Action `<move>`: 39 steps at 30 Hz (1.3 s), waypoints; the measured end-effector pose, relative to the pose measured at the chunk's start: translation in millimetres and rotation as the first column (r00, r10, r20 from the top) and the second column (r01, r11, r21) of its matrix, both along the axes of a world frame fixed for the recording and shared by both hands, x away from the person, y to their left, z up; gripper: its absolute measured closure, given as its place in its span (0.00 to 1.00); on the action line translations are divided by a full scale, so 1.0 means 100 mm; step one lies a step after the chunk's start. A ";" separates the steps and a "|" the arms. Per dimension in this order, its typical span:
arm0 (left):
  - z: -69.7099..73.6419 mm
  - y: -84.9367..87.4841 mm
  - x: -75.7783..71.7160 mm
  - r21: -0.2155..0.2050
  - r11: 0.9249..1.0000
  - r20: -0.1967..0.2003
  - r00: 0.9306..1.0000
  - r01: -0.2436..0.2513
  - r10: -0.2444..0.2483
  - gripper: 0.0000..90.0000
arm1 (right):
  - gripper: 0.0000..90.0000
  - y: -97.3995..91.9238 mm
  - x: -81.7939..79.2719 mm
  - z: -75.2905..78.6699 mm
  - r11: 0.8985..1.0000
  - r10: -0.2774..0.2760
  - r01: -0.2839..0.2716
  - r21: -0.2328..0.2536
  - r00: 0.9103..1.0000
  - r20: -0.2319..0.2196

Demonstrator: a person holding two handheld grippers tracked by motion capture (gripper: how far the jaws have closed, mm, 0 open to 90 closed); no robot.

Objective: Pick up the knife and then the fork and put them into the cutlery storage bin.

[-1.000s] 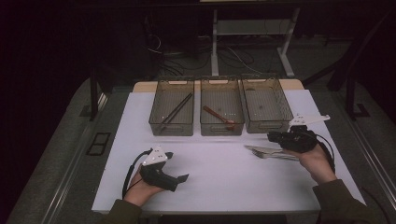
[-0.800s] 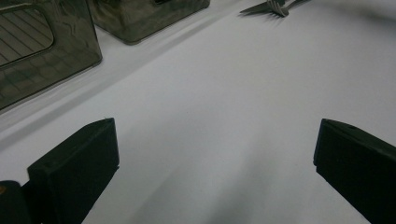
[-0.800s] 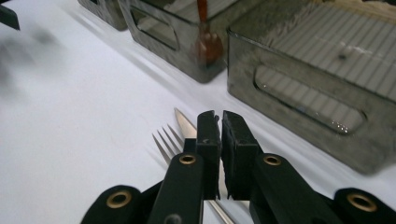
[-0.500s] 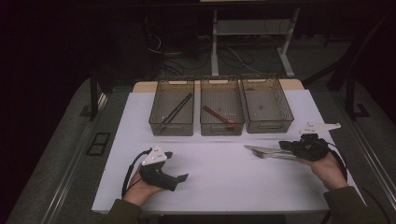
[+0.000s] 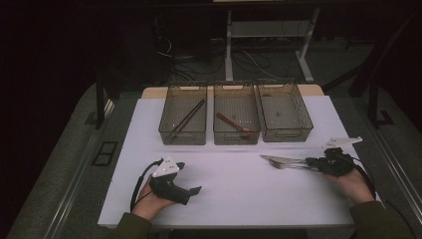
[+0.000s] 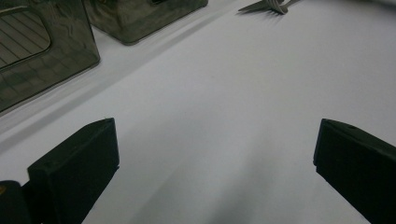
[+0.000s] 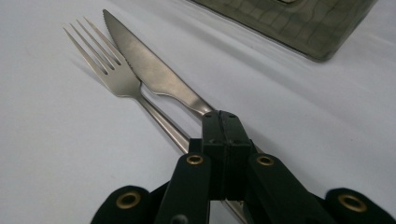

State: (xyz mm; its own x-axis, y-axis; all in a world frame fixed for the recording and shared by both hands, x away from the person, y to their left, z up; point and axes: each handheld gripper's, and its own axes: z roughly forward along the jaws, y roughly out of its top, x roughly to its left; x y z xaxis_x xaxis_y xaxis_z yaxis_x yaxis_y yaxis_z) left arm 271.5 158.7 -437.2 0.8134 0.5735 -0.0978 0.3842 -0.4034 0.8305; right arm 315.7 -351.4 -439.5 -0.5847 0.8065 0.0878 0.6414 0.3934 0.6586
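2 pieces of cutlery lie side by side on the white table (image 5: 239, 199), near its right edge: a knife (image 7: 149, 70) and a fork (image 7: 109, 70), in front of the right-hand bin (image 5: 284, 112). The right gripper (image 7: 223, 122) has just closed its jaws, pressed tight together over the knife handle; whether metal is truly pinched I can't tell, as the pads hide it. My advice: lift slowly and level, checking the knife comes up alone and the fork stays flat. The left gripper (image 6: 210, 154) rests idle, jaws wide apart, nothing between them. From the high view you get all 3 bins and their contents; from the right gripper view, the fork's tines and the knife's serrated edge.
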 end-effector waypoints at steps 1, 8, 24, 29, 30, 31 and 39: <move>0.00 0.00 0.00 0.001 1.000 0.000 1.000 0.001 -0.001 0.00 | 0.99 0.00 0.00 0.00 1.000 -0.001 0.001 0.000 1.000 -0.004; -0.01 0.00 0.00 0.001 1.000 -0.003 1.000 0.002 -0.002 0.00 | 0.99 0.01 0.01 -0.04 1.000 0.005 -0.005 -0.031 1.000 -0.006; -0.02 -0.01 0.00 -0.001 1.000 -0.007 1.000 0.006 -0.006 0.00 | 0.99 0.01 -0.02 -0.04 0.998 0.017 -0.018 -0.062 1.000 -0.018; -0.02 -0.01 0.00 0.001 1.000 -0.007 1.000 0.007 -0.007 0.00 | 0.99 0.04 -0.10 -0.03 0.997 0.039 -0.041 -0.070 0.999 -0.032; -0.02 -0.01 0.00 0.000 1.000 -0.007 1.000 0.007 -0.007 0.00 | 0.99 0.05 -0.12 -0.03 0.996 0.047 -0.049 -0.070 0.998 -0.034; -0.02 -0.02 0.00 0.001 1.000 -0.007 1.000 0.006 -0.006 0.00 | 0.99 0.05 -0.14 -0.02 0.996 0.049 -0.051 -0.069 0.998 -0.038; -0.02 -0.02 0.00 0.003 1.000 -0.007 1.000 0.009 -0.009 0.00 | 0.99 0.09 -0.30 0.00 0.994 0.081 -0.085 -0.072 0.995 -0.052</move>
